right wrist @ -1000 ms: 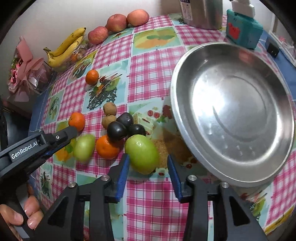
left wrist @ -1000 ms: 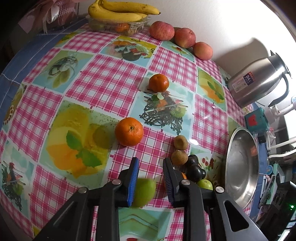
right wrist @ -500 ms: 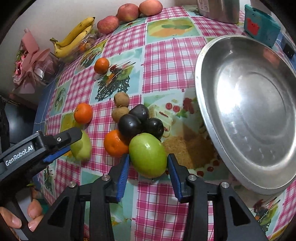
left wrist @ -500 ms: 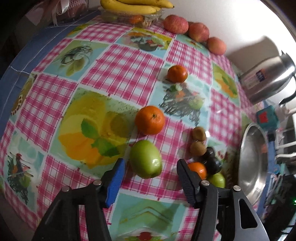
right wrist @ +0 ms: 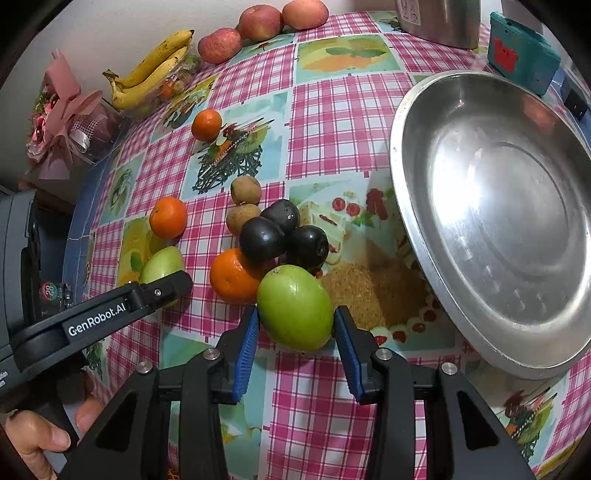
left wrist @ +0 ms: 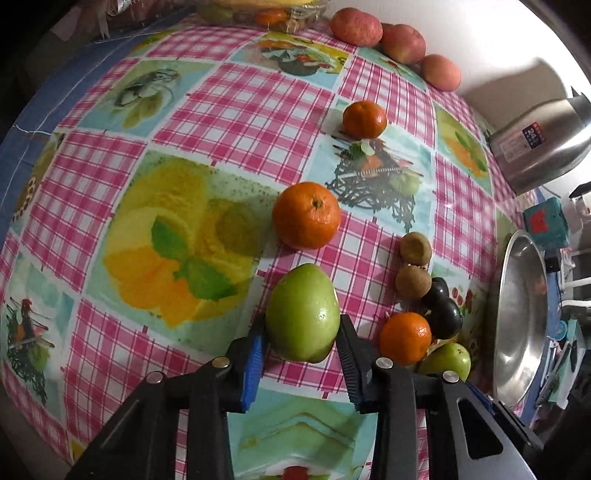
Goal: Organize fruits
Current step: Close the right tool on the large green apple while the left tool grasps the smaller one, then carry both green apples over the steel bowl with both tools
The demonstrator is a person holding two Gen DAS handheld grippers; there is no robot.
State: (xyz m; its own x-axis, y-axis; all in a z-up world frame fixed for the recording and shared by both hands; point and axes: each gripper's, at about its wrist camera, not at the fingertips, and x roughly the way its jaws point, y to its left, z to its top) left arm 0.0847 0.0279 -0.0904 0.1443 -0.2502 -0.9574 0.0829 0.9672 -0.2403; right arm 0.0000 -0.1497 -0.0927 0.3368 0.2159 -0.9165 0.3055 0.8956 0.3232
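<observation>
My left gripper (left wrist: 301,341) is shut on a green fruit (left wrist: 303,313) on the checked tablecloth; it also shows in the right wrist view (right wrist: 162,263). My right gripper (right wrist: 295,328) is shut on a second green fruit (right wrist: 294,307), seen in the left wrist view (left wrist: 445,362) too. Between them lie an orange (right wrist: 232,275), three dark plums (right wrist: 262,239) and two brown kiwis (right wrist: 243,218). Two more oranges (left wrist: 306,215) (left wrist: 364,119) sit farther out. A steel plate (right wrist: 417,229) lies to the right.
Three red apples (right wrist: 260,22) and bananas (right wrist: 153,70) on a clear box line the far edge by the wall. A steel kettle (left wrist: 539,142) and a teal box (right wrist: 521,59) stand beyond the plate. A pink wrapped bouquet (right wrist: 66,122) sits at the table's left corner.
My left gripper opened wide around the green fruit, then shut on it. My right gripper moved in around its green fruit and closed onto it.
</observation>
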